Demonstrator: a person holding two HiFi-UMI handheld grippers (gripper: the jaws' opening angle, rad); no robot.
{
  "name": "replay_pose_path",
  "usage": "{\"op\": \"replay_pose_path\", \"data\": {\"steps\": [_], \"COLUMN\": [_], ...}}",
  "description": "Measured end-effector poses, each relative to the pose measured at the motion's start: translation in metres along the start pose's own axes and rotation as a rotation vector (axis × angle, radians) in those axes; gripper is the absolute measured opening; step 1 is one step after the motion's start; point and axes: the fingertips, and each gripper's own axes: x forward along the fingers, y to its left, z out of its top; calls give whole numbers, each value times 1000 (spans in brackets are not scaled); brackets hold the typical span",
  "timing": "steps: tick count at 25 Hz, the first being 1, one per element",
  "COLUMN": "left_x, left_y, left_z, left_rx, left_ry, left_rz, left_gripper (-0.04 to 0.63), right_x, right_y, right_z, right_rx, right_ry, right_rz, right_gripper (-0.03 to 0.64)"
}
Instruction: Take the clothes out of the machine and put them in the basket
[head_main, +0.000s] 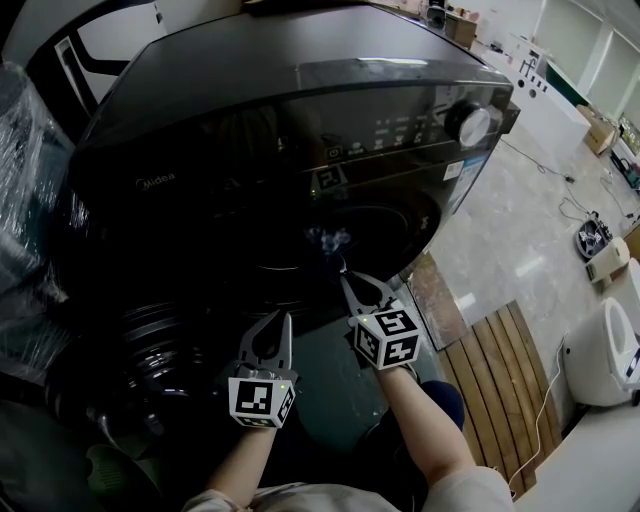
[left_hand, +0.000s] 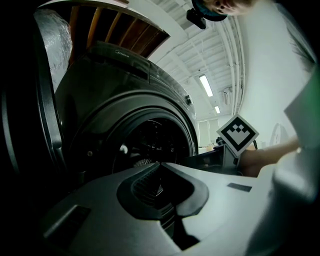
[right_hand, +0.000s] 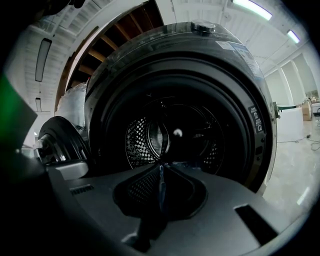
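Garment, blue, pinched in right gripper fingers, before machine drum, left gripper fingers closed empty

blue cloth at right claw tip blurred

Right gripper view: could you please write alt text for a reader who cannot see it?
The right gripper is shut on a thin blue cloth in front of the washer, looking into its dark perforated drum. The round door stands open at left.
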Motion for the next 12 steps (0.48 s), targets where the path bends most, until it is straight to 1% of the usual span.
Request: {"op": "replay_pose_path", "data": {"steps": [3,8,12], "left_x": [2,4,8], "left_y": [3,4,7], "left_z": [1,1,4], "left_rx": [2,-14,-20], "left_ry": [0,2,-11], "left_rz": [8,8,22], "left_gripper": [20,20,20], "right_x": [-3,-5,-5], "right_y": [-3,-8,-8], "right_z": [-1,-3,2], "right_rx": [-5,32,19], "right_ry": [2,-2,-18], "right_rz": [-2,7,16], "right_gripper": [31,31,31]}}
